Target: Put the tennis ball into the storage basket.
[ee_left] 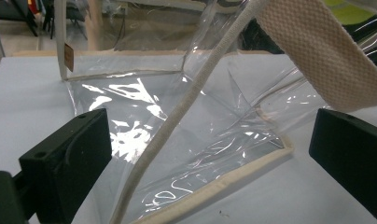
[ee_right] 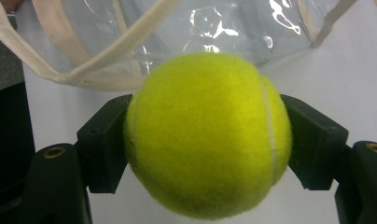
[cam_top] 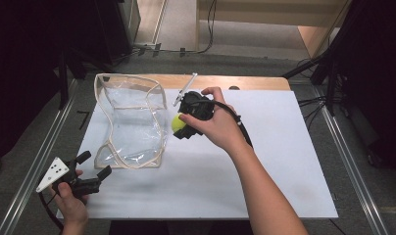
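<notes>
A: What is held by the right gripper [cam_top: 181, 128]?

B: 1 tennis ball [ee_right: 207, 135] is clamped between its 2 jaws. The ball is held above the white mat [cam_top: 284, 161], just beside the right edge of the clear bag [cam_top: 130, 120].

A: How is the left gripper [cam_top: 95, 165] set?

B: Its 2 jaws are spread apart and nothing is gripped. It is positioned at the near corner of the bag, with the bag's cream strap [ee_left: 317, 51] seen between and above the jaws.
</notes>
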